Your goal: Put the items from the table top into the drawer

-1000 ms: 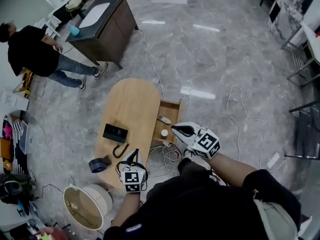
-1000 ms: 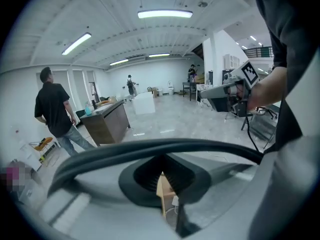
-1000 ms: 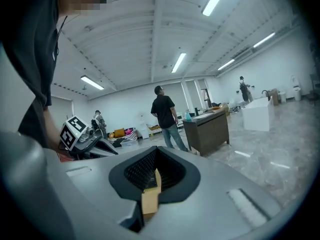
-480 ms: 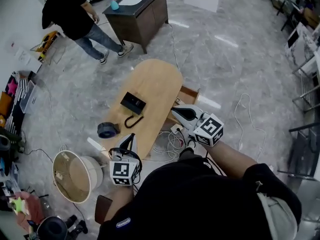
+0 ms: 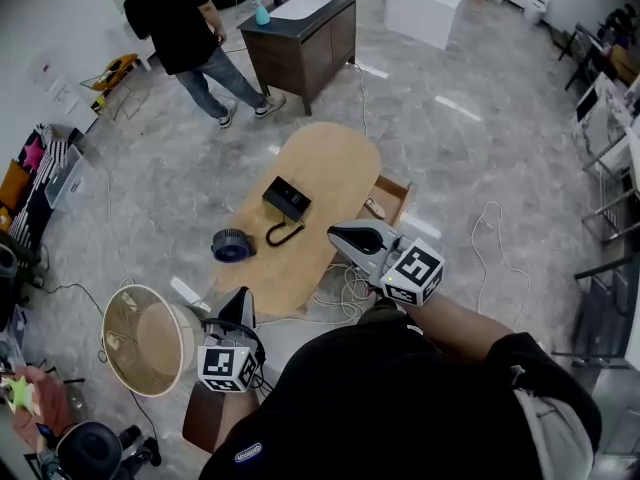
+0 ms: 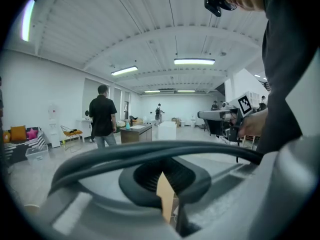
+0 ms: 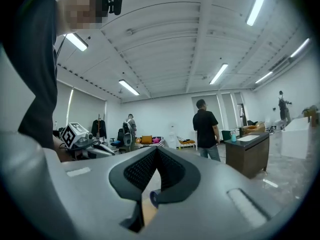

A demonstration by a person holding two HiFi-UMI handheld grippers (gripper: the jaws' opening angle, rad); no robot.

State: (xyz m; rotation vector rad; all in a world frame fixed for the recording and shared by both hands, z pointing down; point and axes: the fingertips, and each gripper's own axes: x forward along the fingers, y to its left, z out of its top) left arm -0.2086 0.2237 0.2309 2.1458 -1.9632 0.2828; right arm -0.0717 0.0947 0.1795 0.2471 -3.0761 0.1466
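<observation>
Judging by what lies where, the job is only partly done. The drawer [image 5: 401,190] stands pulled out at the right edge of the oval wooden table [image 5: 320,163], and one small pale item [image 5: 372,207] already lies inside it; what it is cannot be made out.

Left to move are a flat black box [image 5: 286,199] near the middle of the top and a curved black cord [image 5: 283,235] just beside it, toward the near end. A blue roll [image 5: 230,245] sits at the left edge, though it is unclear whether it rests on the top or on the floor beside it.

Neither tool has anything in hand. The right gripper [image 5: 340,234] hangs above the near right edge, close to the drawer. Its jaws are pressed almost together, with only a thin slit between the pads and nothing in it. The left gripper [image 5: 238,303] is held low past the near end, well apart from every item, its jaws likewise closed on nothing.

The likely next step is opening one gripper and reaching for the box or cord.
</observation>
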